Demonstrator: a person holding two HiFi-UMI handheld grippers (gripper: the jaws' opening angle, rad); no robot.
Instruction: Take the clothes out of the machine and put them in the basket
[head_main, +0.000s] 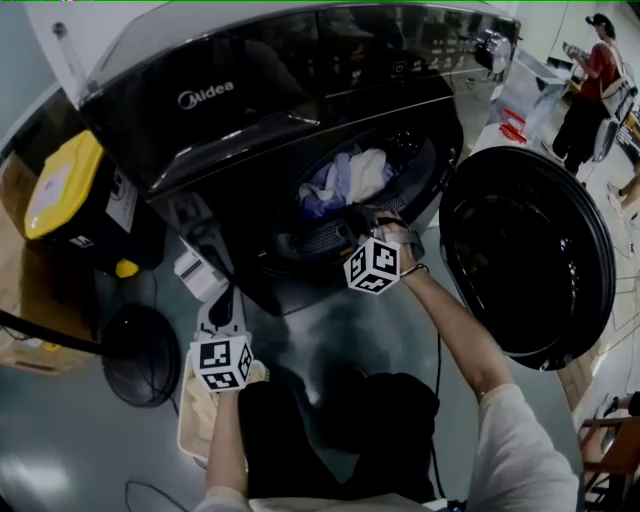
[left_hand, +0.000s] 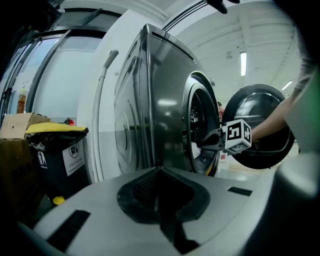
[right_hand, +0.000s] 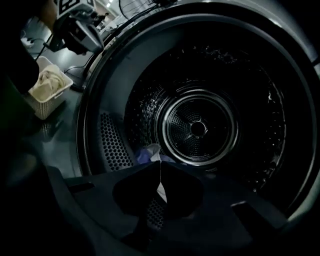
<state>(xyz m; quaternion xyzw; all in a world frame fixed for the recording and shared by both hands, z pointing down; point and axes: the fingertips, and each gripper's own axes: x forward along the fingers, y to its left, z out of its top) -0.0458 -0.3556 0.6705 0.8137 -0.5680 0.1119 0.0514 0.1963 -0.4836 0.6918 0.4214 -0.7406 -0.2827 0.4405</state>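
Dark Midea front-loading washing machine (head_main: 250, 130): we take it as the reference for every place below.

- Its round door (head_main: 530, 260) is swung fully open to the right of the opening.
- Inside the machine, the perforated steel drum (right_hand: 200, 125) is dark and mostly bare toward the back.
- A black bin (head_main: 65, 185) with a yellow lid stands against the machine's left side.
- On the floor in front of the machine, below its left corner, sits the white lattice basket (right_hand: 47, 92). A cream cloth (right_hand: 47, 80) lies in it.
- The clothes (head_main: 345, 180), a white and lavender heap, lie at the front lip of the drum, just inside the machine's opening.
- We note the right tool (right_hand: 160, 167) at the mouth of the machine, pointing into the drum just above that heap. Its jaws are pressed together with nothing between them.
- The left tool (left_hand: 161, 170) is held low in front of the machine's left corner, near the basket, aimed along the machine's front. Its jaws likewise meet, empty.
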